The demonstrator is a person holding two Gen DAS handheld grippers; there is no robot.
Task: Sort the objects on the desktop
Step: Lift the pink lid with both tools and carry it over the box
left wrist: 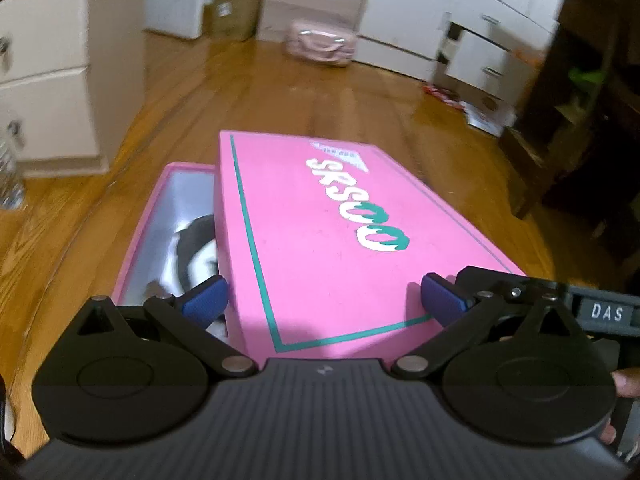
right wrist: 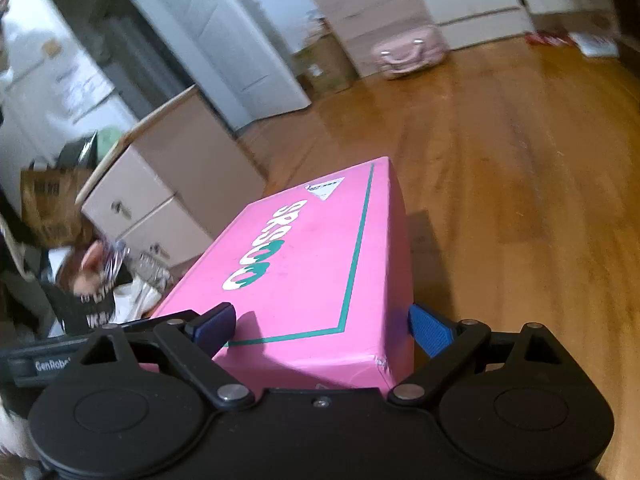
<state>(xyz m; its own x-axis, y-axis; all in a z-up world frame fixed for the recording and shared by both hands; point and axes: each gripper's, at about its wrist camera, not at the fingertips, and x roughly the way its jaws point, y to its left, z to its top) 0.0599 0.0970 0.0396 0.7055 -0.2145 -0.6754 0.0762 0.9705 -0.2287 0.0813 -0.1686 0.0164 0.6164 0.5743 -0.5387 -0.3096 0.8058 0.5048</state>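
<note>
Now the pink lid (left wrist: 340,248) lies skewed on top of the pink box (left wrist: 160,216), at the centre of the left wrist view. It covers the right part of the box and leaves a strip open at 9 o'clock. In this open strip a black and white thing (left wrist: 196,248) is seen inside the box; what it is I cannot tell. The lid carries white and green letters and a green line near its edge. The box stands on the wooden floor (left wrist: 280,92).

The left gripper (left wrist: 324,298) has its jaws spread wide. One blue pad (left wrist: 206,300) is over the open strip, just beside the lid's long side; the other is over the lid's top near its 5 o'clock corner. Neither pad clearly presses on the lid. At 3 o'clock the other tool is partly seen, with some fingers (left wrist: 628,384) of a person on it.

In the right wrist view the right gripper (right wrist: 320,326) is also released, jaws wide apart. The lid (right wrist: 312,264) is between them: the left pad is above the lid's top near its near edge, the right pad (right wrist: 430,332) is just beside its right side wall. Whether they touch it, I cannot tell.

Further out, at 12 o'clock in the left view, a pink bag (left wrist: 320,46) lies on the floor before white drawers (left wrist: 472,52). At 9 o'clock in the right view stands a beige cabinet (right wrist: 160,192), with clutter (right wrist: 112,280) on the floor at its foot.
</note>
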